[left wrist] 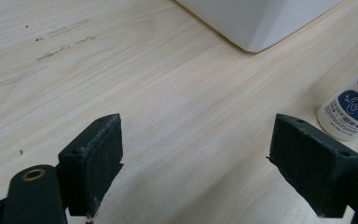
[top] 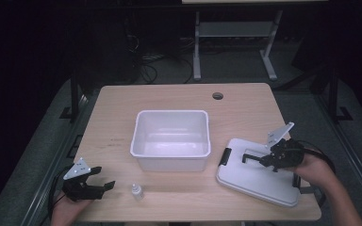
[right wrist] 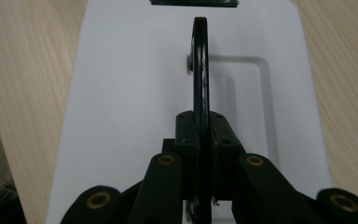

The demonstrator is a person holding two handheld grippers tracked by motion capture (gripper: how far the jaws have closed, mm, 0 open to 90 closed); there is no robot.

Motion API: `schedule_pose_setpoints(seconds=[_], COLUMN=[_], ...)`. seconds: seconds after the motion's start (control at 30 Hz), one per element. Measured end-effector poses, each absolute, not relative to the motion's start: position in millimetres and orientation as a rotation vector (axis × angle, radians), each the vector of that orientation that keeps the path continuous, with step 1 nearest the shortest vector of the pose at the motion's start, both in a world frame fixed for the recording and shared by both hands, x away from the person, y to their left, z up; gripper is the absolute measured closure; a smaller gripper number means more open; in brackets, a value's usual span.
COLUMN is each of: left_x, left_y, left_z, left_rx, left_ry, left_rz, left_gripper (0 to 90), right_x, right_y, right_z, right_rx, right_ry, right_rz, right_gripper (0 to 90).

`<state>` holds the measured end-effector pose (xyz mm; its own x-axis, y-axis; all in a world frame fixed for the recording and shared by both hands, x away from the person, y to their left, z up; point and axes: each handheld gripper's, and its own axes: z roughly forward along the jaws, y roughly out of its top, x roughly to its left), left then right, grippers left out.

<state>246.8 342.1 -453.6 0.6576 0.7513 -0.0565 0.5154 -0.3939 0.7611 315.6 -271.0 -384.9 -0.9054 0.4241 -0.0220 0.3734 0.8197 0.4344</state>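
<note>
A white plastic bin (top: 169, 164) stands open in the middle of the wooden table; its corner (left wrist: 261, 23) shows in the left gripper view. To its right lies the flat white lid (top: 254, 181) (right wrist: 121, 93), with a black handle (top: 249, 157) (right wrist: 200, 60) raised on edge. My right gripper (top: 257, 159) (right wrist: 200, 135) is shut on that handle, which passes between its pads. My left gripper (top: 102, 177) (left wrist: 200, 158) rests low at the front left, open and holding nothing. A small white dropper bottle (top: 137, 191) (left wrist: 352, 109) with a blue label stands just to its right.
A black latch (top: 226, 156) (right wrist: 193, 3) sits on the lid's end towards the bin. A cable hole (top: 218, 96) marks the table's far side. Another desk's frame (top: 235, 42) stands on the floor beyond.
</note>
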Motion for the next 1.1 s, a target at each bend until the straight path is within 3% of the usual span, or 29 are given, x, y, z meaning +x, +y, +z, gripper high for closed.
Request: schedule_pose_setpoints(seconds=[0.83, 1.1], left_x=[246, 245], left_y=[341, 339], left_z=[-454, -454], left_rx=[2.098, 2.105], left_ry=[0.972, 0.968], left_rz=[0.38, 0.375], left_gripper=[17.1, 17.0], right_x=[322, 314], right_y=[-264, -264], right_z=[-401, -394], right_rx=[0.648, 0.65], right_ry=[2.865, 2.849], right_rz=[0.7, 0.706], right_gripper=[82.1, 72.0])
